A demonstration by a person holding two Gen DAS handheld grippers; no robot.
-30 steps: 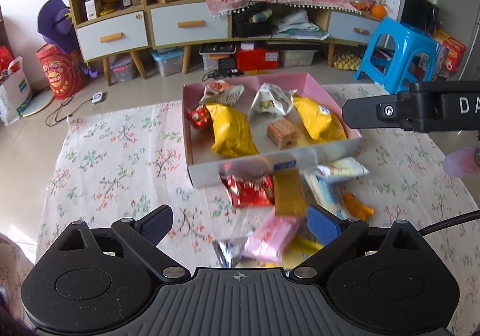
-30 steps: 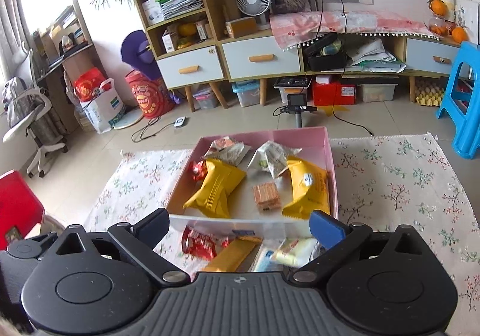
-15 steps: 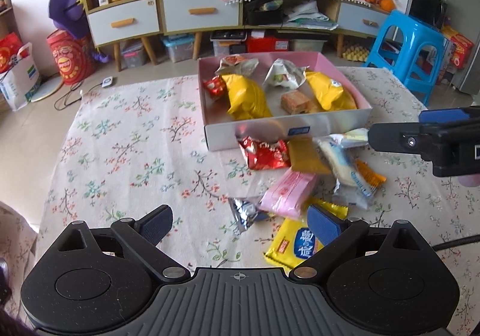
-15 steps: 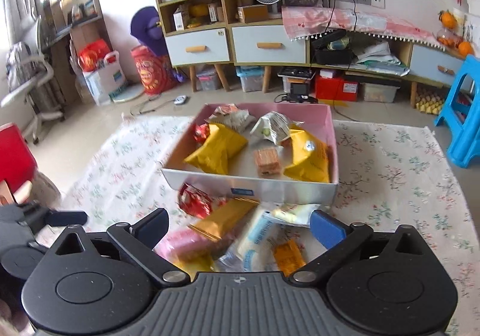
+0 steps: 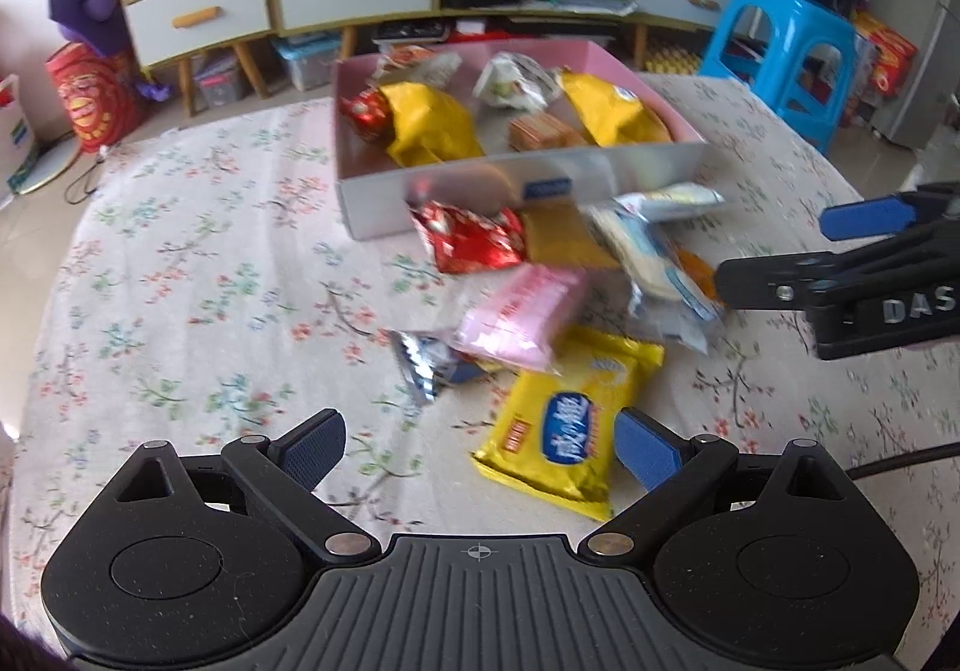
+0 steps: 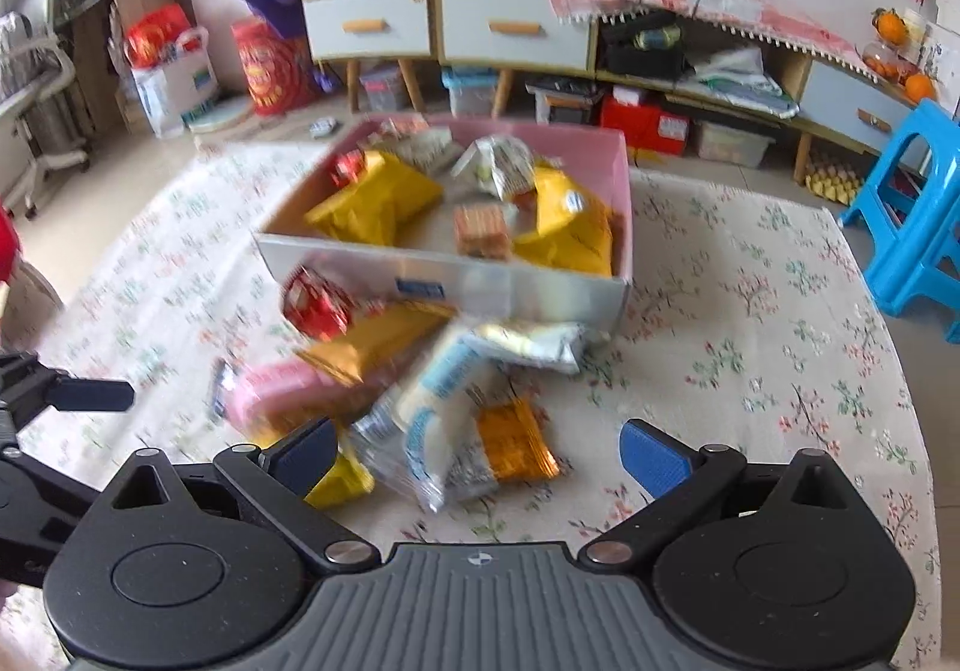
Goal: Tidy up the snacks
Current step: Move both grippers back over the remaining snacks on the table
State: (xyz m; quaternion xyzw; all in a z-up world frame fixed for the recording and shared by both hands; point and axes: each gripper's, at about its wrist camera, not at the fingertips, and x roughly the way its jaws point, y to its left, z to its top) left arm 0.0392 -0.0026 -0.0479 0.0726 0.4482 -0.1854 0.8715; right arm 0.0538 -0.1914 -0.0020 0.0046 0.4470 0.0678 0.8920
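Both tools are empty. The left hand-held gripper [image 5: 478,448] stands wide above the yellow packet [image 5: 564,419]; the right hand-held gripper [image 6: 477,452] stands wide over the white and blue packets [image 6: 438,419]. The box [image 5: 516,185] on the desk [image 5: 180,281] already holds several snacks. The loose pile [image 5: 540,287] lies just beside its near wall, judged ready for short transfers.

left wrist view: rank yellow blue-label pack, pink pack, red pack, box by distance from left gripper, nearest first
From the left gripper, open:
1. Yellow blue-label pack: just ahead, by the right finger.
2. Pink pack: behind it, mid-pile.
3. Red pack: farther back, against the box's front wall.
4. Box: farthest, at the back of the pile.
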